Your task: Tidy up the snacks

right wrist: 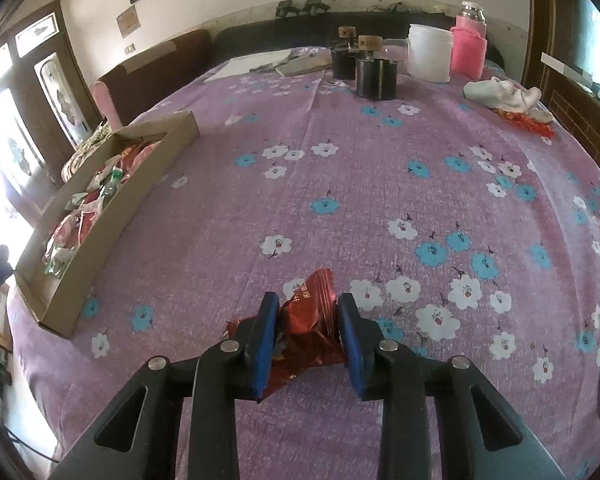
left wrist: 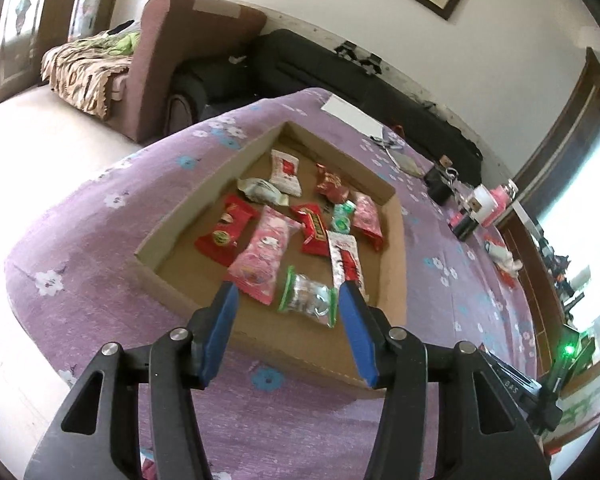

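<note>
Box [right wrist: 100,216]: on desk [right wrist: 340,184], left side; snack packets [left wrist: 260,256] inside. Loose packet [right wrist: 308,320]: on desk, right of box. Jars [right wrist: 374,76]: far edge.

The left wrist view looks steeply down from close above the near edge of the cardboard tray [left wrist: 204,184], facing the sofa beyond it. The right wrist view sits low over the purple floral tablecloth [right wrist: 340,168], right of the cardboard tray [right wrist: 112,216], facing the far wall. Both share tray and tablecloth.
</note>
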